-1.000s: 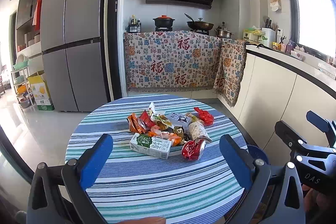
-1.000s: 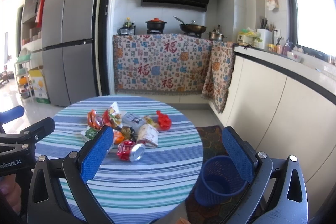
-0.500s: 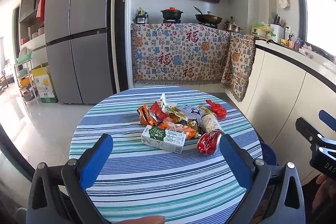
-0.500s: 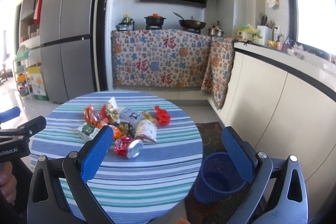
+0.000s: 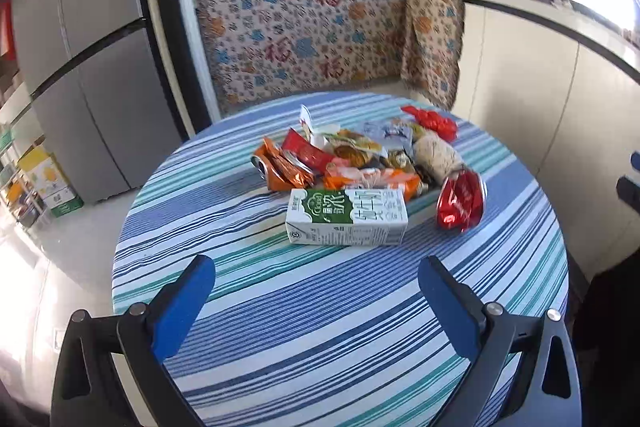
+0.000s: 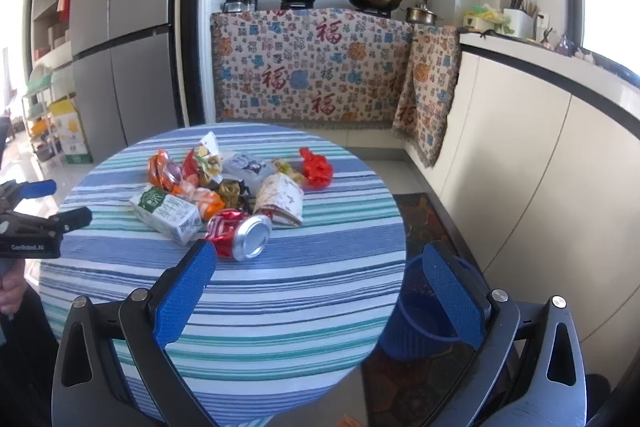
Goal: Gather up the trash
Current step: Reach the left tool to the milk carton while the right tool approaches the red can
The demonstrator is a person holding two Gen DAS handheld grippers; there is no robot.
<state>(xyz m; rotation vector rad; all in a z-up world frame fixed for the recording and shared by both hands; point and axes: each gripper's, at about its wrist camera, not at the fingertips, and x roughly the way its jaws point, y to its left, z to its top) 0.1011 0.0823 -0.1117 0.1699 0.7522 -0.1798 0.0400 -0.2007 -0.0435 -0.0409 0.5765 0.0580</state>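
A pile of trash lies on the round striped table [image 5: 320, 307]: a green-and-white milk carton [image 5: 346, 211], a crushed red can [image 5: 460, 201], a paper cup [image 5: 436, 155], orange and red wrappers [image 5: 292, 163] and a red crumpled bag [image 5: 434, 121]. My left gripper [image 5: 316, 291] is open and empty, above the table just short of the carton. My right gripper [image 6: 320, 279] is open and empty, near the can [image 6: 240, 233] and carton [image 6: 166, 213]. A blue bin [image 6: 424, 311] stands on the floor beside the table, partly behind my right finger.
The table [image 6: 260, 307] stands in a kitchen. A grey fridge [image 6: 120, 27] is at the back left, a cloth-covered stove counter [image 6: 312, 67] behind, white cabinets [image 6: 520, 147] along the right. The left gripper shows at the left edge of the right wrist view [image 6: 36, 223].
My left gripper has moved forward and tilted down toward the milk carton. My right gripper has come closer to the table. Both stay open.
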